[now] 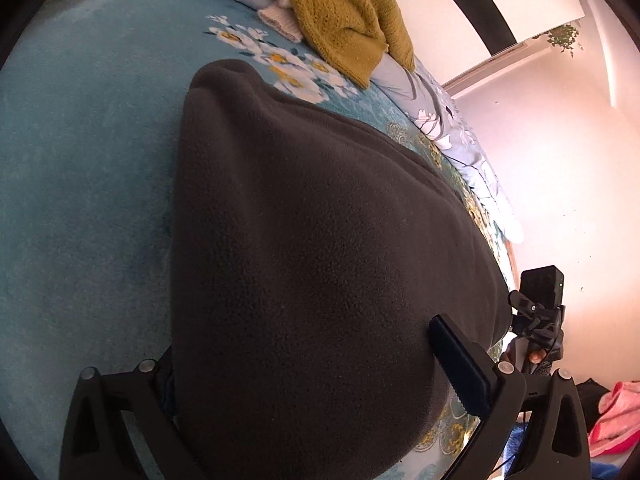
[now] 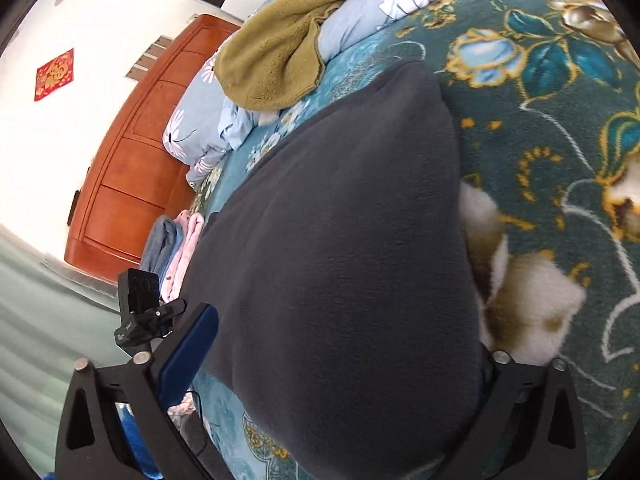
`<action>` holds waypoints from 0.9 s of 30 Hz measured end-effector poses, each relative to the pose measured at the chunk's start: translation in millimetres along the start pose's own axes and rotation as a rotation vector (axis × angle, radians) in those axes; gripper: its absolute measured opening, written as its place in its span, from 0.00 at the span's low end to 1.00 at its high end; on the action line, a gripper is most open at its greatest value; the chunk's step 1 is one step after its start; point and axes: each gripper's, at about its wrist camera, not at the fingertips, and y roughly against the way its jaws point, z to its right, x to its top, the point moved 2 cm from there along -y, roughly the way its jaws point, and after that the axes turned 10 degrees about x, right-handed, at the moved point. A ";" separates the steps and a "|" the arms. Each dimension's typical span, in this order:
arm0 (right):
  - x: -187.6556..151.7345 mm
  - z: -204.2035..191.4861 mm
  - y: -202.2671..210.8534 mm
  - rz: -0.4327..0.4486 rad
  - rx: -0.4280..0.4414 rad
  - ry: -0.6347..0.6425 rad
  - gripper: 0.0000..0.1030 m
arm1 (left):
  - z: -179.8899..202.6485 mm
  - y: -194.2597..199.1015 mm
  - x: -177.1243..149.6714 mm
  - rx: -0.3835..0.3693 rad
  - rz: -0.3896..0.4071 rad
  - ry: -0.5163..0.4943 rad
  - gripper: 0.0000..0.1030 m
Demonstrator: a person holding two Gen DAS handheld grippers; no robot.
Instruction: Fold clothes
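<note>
A dark grey fleece garment [image 1: 320, 240] lies folded on the teal floral blanket [image 1: 80, 160] of a bed and fills the middle of both views. My left gripper [image 1: 316, 376] stands wide open astride its near end. The right pad [image 1: 460, 364] shows at the fleece's edge, and the fabric hides the left pad. In the right wrist view the same fleece [image 2: 340, 220] lies between the wide-open fingers of my right gripper [image 2: 336, 364]. There the blue left pad [image 2: 188, 356] stands clear of the cloth, while the right finger is hidden behind the fleece.
A mustard knit sweater [image 1: 344, 16] [image 2: 276, 52] lies on a light blue floral quilt [image 2: 200, 120] at the far end of the bed. Folded pink and blue clothes [image 2: 176, 248] sit near the wooden headboard [image 2: 132, 152]. A pink cloth [image 1: 616, 412] lies off the bed's edge.
</note>
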 end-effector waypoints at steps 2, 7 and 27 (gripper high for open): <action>-2.6 1.7 1.5 0.020 0.010 0.003 1.00 | -4.6 -1.5 -0.2 -0.022 -0.016 0.018 1.00; -5.1 4.3 3.6 0.057 0.033 -0.018 1.00 | -4.6 -4.8 6.0 -0.002 -0.073 0.026 1.00; 13.1 2.5 -9.6 -0.020 -0.004 -0.021 0.75 | 13.4 -6.3 11.0 0.048 -0.043 -0.024 0.76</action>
